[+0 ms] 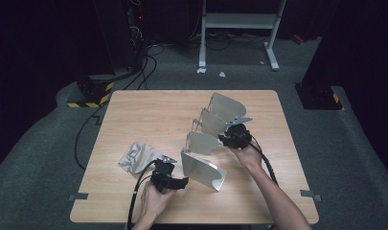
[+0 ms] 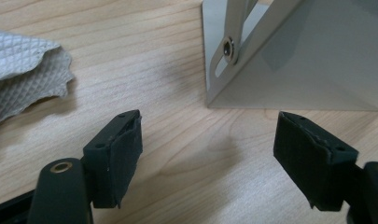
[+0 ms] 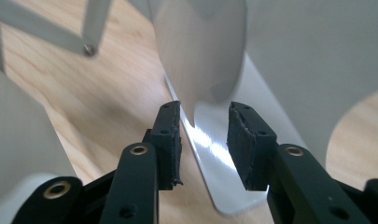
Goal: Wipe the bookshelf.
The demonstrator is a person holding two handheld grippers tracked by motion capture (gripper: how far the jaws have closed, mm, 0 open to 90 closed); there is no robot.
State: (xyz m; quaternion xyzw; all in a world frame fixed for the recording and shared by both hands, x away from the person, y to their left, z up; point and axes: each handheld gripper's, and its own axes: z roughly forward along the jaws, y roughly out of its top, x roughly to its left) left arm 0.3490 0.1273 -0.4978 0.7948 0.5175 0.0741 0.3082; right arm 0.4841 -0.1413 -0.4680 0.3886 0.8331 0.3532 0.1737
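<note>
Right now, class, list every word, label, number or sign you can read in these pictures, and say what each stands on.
None: no readable text stands on the metal rack, the grey cloth, the wooden table or either gripper.
The yellow-and-black hazard stripes on the floor base beyond the table are a sign without words.

Silver-grey metal rack (image 1: 205,143), white quilted-pattern cloth (image 1: 136,157), black tongs (image 1: 182,182), light wood-grain table (image 1: 148,112).
</note>
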